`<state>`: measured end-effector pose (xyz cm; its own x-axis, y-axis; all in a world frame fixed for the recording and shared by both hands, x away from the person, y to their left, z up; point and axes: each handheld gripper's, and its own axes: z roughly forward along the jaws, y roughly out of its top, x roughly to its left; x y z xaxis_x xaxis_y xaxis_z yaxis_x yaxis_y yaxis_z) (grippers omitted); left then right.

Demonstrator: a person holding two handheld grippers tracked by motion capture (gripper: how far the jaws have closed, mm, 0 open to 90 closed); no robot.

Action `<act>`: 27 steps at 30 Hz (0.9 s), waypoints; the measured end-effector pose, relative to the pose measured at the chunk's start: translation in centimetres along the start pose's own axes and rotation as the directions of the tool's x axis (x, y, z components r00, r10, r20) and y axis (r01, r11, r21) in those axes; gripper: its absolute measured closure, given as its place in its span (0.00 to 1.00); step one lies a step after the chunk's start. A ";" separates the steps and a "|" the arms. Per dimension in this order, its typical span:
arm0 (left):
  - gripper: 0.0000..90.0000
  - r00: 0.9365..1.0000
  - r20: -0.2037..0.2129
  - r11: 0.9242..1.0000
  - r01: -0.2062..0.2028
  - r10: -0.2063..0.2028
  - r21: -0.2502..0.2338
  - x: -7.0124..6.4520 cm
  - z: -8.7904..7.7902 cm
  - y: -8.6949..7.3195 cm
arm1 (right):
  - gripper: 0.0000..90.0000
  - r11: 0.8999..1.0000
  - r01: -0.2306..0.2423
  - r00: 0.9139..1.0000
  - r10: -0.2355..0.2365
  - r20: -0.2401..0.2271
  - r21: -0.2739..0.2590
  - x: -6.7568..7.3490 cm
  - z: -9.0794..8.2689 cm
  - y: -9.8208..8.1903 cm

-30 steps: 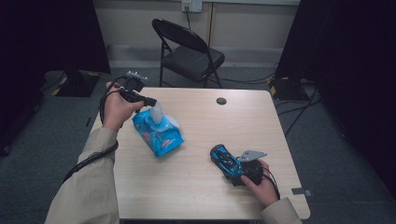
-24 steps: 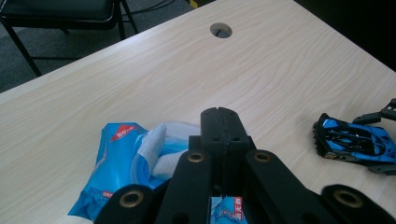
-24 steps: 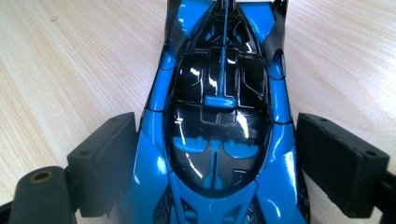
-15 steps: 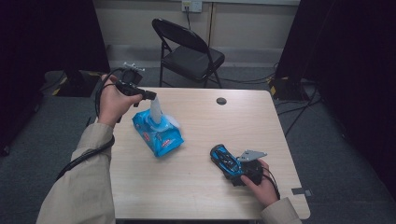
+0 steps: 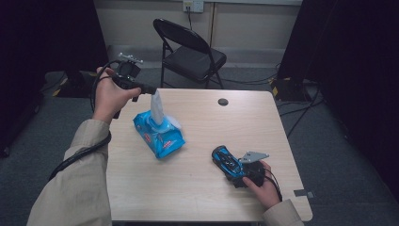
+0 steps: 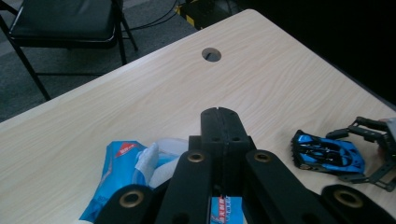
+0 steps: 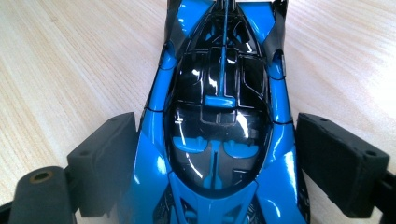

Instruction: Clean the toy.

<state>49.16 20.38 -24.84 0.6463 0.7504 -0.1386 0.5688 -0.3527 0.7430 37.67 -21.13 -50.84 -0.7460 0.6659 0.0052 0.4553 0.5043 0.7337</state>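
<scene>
Wet wipe (image 5: 156,107) stood pinched between the closed jaws of the left gripper (image 5: 149,89), its lower end in the blue pack (image 5: 158,133) beneath them. Right gripper (image 7: 219,163) clasped the blue toy car (image 7: 219,121) between its jaws.

toy car (image 7: 219,116): blue-black, on table (image 7: 70,60) | right tongs (image 7: 224,158): pads flank its sides

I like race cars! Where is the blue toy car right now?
The blue toy car sits near the table's front right corner in the high view, between the right gripper's jaws.
</scene>
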 end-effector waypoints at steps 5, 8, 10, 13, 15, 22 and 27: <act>1.00 1.000 0.017 0.999 0.007 -0.007 -0.047 -0.3 -1.4 1.1 | 0.15 1.000 0.000 1.000 0.000 0.000 0.000 0.0 0.0 0.0; 1.00 1.000 0.027 0.998 0.004 -0.003 -0.058 -0.7 -2.0 1.6 | 0.15 1.000 0.000 1.000 0.000 0.000 0.000 0.0 0.0 0.0; 1.00 0.999 0.040 0.998 0.004 -0.001 -0.067 -1.0 -2.3 1.8 | 0.15 1.000 0.000 1.000 0.000 0.000 0.000 0.0 0.0 0.0; 1.00 0.999 0.054 0.997 -0.002 0.005 -0.071 -1.5 -2.5 1.8 | 0.15 1.000 0.000 1.000 0.000 0.000 0.000 0.0 0.0 0.0; 1.00 0.997 0.072 0.998 -0.006 0.011 -0.066 -1.9 -2.5 1.7 | 0.15 1.000 0.000 1.000 0.000 0.000 0.000 0.0 0.0 0.0; 1.00 0.993 0.111 0.997 -0.036 0.045 -0.075 -3.7 -2.3 1.7 | 0.15 1.000 0.000 1.000 0.000 0.000 0.000 0.0 0.0 0.0; 1.00 0.989 0.132 0.995 -0.063 0.072 -0.072 -4.8 -2.0 1.5 | 0.15 1.000 0.000 1.000 0.000 0.000 0.000 0.0 0.0 0.0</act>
<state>45.90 17.31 -21.75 0.7469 0.6428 -0.1703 0.4895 -0.3581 0.7951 37.67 -21.14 -50.84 -0.7459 0.6661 0.0049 0.4552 0.5045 0.7337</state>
